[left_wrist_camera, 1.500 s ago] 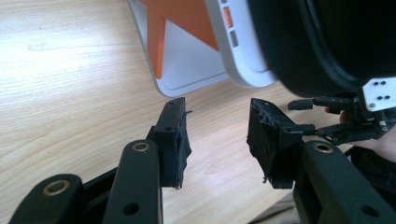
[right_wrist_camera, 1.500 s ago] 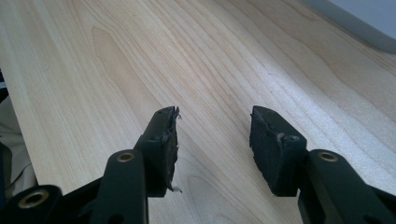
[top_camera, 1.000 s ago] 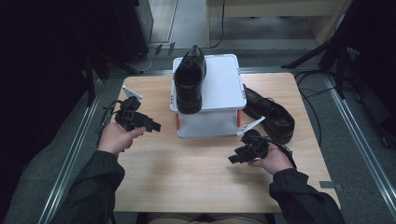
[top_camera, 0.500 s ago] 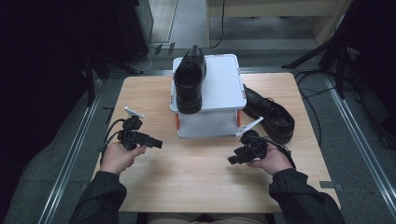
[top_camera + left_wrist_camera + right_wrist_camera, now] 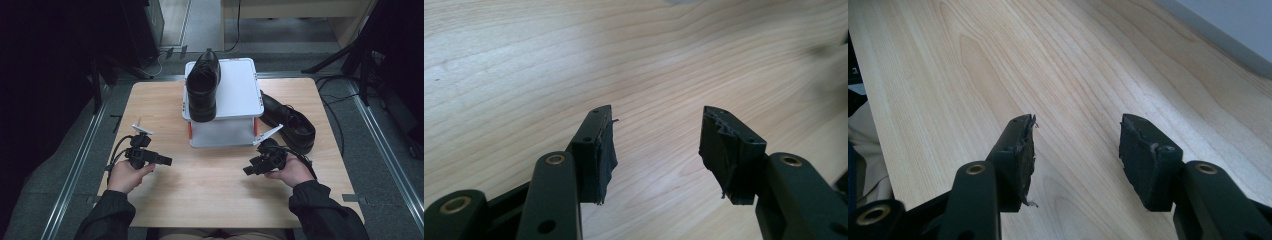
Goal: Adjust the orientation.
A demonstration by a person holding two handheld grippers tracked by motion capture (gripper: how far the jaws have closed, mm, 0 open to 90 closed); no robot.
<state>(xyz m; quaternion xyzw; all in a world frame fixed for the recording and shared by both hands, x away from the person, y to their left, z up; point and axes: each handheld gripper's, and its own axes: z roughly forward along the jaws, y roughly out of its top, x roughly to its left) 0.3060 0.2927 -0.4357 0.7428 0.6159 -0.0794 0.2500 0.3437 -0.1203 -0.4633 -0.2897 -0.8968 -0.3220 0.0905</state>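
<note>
One black leather shoe [image 5: 203, 85] rests on the left part of a white box's lid [image 5: 240, 92] at the table's middle back. A second black shoe [image 5: 290, 122] lies on the wooden table [image 5: 210, 180] right of the box. My left gripper [image 5: 165, 161] is held low at the front left, pointing right, open and empty; its jaws stand wide apart over bare wood, pads [image 5: 601, 155] frayed. At the front right my right gripper [image 5: 248, 170] points left, just in front of the box, also open with nothing between its pads [image 5: 1143, 155].
The white box [image 5: 222, 134] has orange clips on its front corners. Metal rails [image 5: 75, 170] run along both sides of the table. Dark stands and cables [image 5: 345, 60] sit on the floor at the back right.
My left gripper has drawn back toward the front of the table and a little left, away from the box. The right gripper has stayed put.
</note>
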